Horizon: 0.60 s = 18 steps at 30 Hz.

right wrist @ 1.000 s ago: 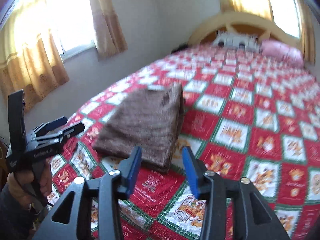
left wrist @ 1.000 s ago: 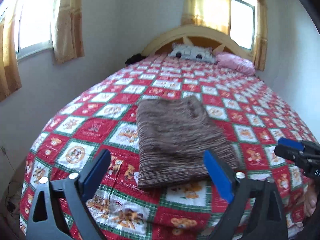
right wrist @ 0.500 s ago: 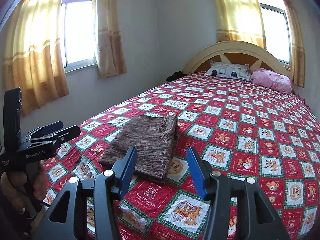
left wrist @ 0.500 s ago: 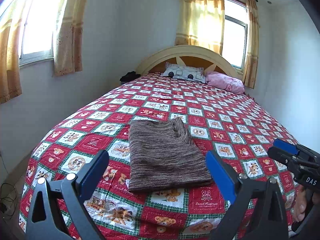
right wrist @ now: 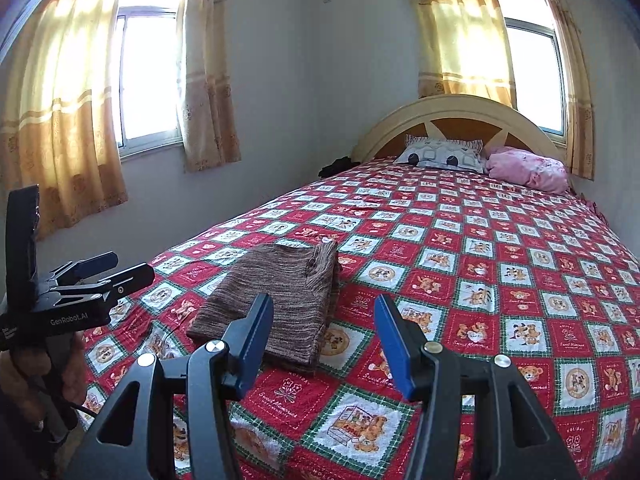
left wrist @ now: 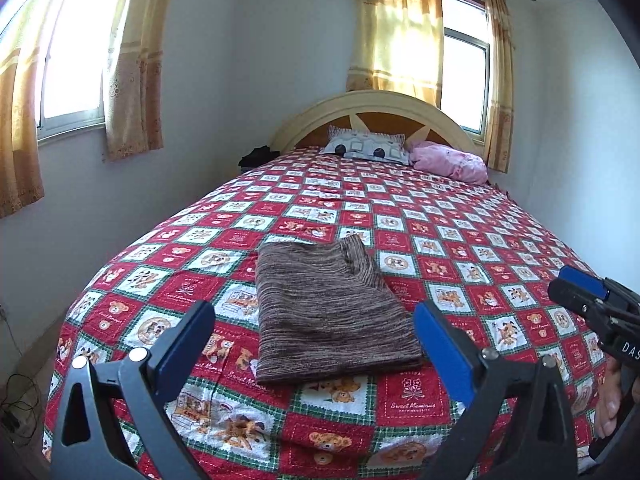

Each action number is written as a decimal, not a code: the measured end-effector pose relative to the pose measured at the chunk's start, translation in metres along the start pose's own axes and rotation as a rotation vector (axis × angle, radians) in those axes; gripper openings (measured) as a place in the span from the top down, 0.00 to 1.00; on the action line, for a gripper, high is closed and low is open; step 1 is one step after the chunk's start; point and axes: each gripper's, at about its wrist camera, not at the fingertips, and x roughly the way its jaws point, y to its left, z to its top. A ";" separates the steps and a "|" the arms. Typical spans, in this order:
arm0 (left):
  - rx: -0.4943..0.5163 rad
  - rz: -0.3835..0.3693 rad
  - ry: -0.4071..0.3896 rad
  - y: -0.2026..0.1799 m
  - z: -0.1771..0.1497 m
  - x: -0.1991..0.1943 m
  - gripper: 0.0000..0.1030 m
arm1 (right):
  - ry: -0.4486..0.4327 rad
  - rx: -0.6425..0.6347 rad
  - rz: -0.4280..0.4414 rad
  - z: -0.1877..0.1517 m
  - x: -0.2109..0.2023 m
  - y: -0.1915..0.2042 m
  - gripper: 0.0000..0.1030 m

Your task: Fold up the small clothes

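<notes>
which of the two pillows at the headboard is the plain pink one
The pink pillow on the right side of the headboard, nearest the right window. The other, the grey patterned pillow beside it, has dark spots.

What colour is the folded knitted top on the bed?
Streaky brown folded knitted top, clearest in the left wrist view.

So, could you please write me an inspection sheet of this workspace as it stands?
Surface: bed under a red patchwork cover, flat.
Job's things: brown knit garment, folded into a neat rectangle near the foot of the bed, untouched.
Clutter: grey pillow and pink pillow at the headboard; dark bundle beside the bed.
Grippers: left gripper and right gripper both open, empty, above the cover.
Cables: cord on the floor at lower left.
Surroundings: two curtained windows, pale walls.
</notes>
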 end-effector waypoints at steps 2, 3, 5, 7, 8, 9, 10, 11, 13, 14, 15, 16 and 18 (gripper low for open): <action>0.001 0.002 -0.001 -0.001 0.000 0.000 0.01 | -0.002 0.001 0.000 0.000 -0.001 0.000 0.48; 0.000 0.001 -0.001 0.000 0.000 0.000 0.01 | -0.003 0.002 0.001 0.000 -0.001 0.000 0.48; -0.002 0.001 -0.003 -0.001 0.000 -0.001 0.01 | -0.007 0.003 0.000 0.000 -0.003 0.000 0.48; -0.002 0.001 -0.004 -0.001 0.001 -0.001 0.01 | -0.009 0.003 0.000 0.000 -0.003 0.000 0.48; -0.001 0.000 -0.004 0.000 0.000 -0.001 0.01 | -0.009 0.002 0.001 0.000 -0.003 0.000 0.48; 0.001 0.001 -0.004 0.000 0.001 -0.001 0.01 | -0.008 0.002 0.001 0.000 -0.003 0.000 0.48; 0.001 0.002 -0.003 -0.001 0.001 -0.001 0.01 | -0.007 0.002 0.001 0.000 -0.003 0.000 0.48; 0.000 0.002 -0.004 -0.001 0.001 -0.002 0.01 | -0.007 0.001 0.002 0.000 -0.004 0.001 0.48; 0.002 0.001 -0.003 -0.001 0.001 -0.002 0.01 | -0.007 -0.002 0.004 -0.001 -0.004 0.001 0.48; 0.004 0.002 -0.004 -0.002 0.002 -0.003 0.01 | -0.008 -0.003 0.004 -0.001 -0.005 0.002 0.47; 0.004 0.002 -0.004 -0.002 0.002 -0.003 0.01 | -0.009 -0.004 0.005 -0.001 -0.005 0.002 0.47; 0.000 0.001 -0.003 -0.002 0.001 -0.003 0.01 | -0.009 -0.005 0.004 -0.001 -0.005 0.002 0.47; 0.001 0.000 -0.002 -0.002 0.001 -0.003 0.01 | -0.009 -0.002 0.004 -0.001 -0.005 0.002 0.46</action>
